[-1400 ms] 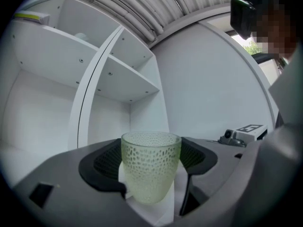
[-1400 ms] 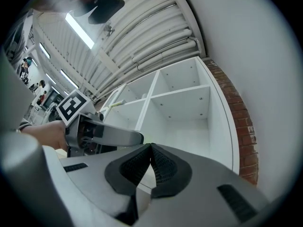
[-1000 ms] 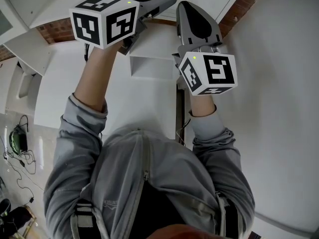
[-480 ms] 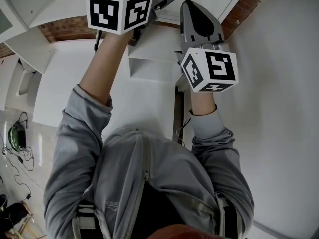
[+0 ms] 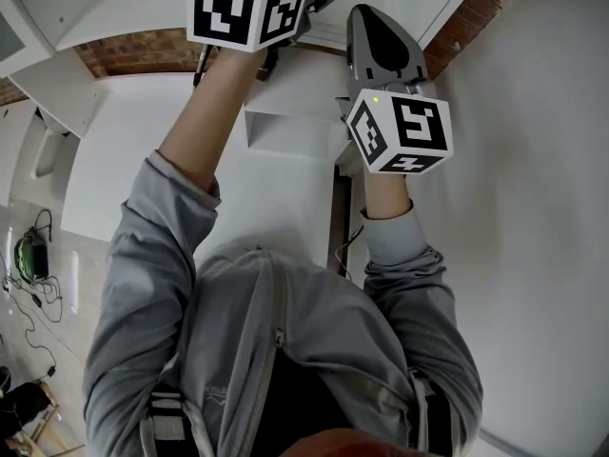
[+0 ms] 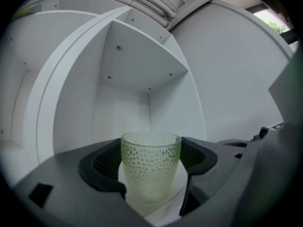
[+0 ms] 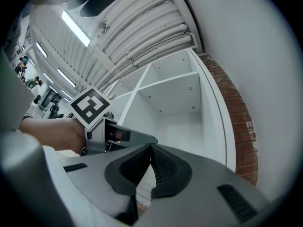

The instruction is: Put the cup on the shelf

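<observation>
The cup (image 6: 150,174), a pale green dimpled tumbler, stands upright and empty between the fingers (image 6: 106,162) of the left gripper (image 6: 151,157). They are clenched on its sides, spread wide to fit it. It hangs right in front of the white shelf (image 6: 75,103), not yet inside. A strip of white shows under its base, and I cannot tell whether it touches anything there.

Over the last second the left gripper has been pushed forward. From the head view its marker cube (image 5: 249,8) has slid toward the top edge, and the cup, glimpsed there a moment ago, has passed out of that view. So the carry looks nearly over to me, and the setting down is what remains.

The compartment (image 6: 124,112) dead ahead of the cup looks bare, its back and side walls plain white. The right gripper (image 7: 150,157) hangs alongside, fingers closed on each other with nothing between them, and it has barely shifted. The compartments (image 7: 177,119) it faces look bare too.
</observation>
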### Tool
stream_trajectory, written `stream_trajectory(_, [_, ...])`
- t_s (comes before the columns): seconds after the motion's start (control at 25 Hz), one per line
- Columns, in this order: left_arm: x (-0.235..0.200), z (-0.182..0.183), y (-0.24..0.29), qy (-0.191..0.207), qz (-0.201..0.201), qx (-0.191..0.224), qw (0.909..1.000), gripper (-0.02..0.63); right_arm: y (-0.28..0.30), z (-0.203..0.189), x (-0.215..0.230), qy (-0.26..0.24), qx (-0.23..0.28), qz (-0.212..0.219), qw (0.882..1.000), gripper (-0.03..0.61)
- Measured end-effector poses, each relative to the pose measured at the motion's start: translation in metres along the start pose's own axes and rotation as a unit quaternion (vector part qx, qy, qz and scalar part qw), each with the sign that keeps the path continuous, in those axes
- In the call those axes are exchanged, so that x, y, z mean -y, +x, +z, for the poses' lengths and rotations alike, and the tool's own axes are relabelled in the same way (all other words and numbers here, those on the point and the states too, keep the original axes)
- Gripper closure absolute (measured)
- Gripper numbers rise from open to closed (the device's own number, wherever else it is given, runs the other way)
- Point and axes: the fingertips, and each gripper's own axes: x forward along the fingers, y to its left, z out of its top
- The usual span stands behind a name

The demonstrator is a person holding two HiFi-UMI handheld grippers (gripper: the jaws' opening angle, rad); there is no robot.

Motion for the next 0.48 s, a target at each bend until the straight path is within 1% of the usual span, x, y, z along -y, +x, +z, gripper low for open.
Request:
stream_trajectory(0.12, [-0.0048,-0.0004,0.0018,-0.005,0.01,0.003,0.9999,0.238,0.0004,-0.001,0.0004,0.001,0.0,0.0,1.0,0.552])
stream_trajectory(0.28, [-0.0081,-0.001,0.0041,-0.017,0.015,0.007,0.9997,0.238,0.0005,-0.0019,0.0012,0.002,-0.001,-0.003,1.0,0.552])
stream_trajectory(0.36, [-0.0069,-0.0006,0.0041,-0.01,0.014,0.008,0.9998,0.238,0.0004,-0.0011,0.0005,0.003,0.0,-0.002,1.0,0.552])
stream_trajectory(0.48, [-0.0045,0.0023,0.0031,-0.001,0.011,0.028,0.9995,0.236,-0.001,-0.0007,-0.0006,0.004,0.002,0.0,1.0,0.552])
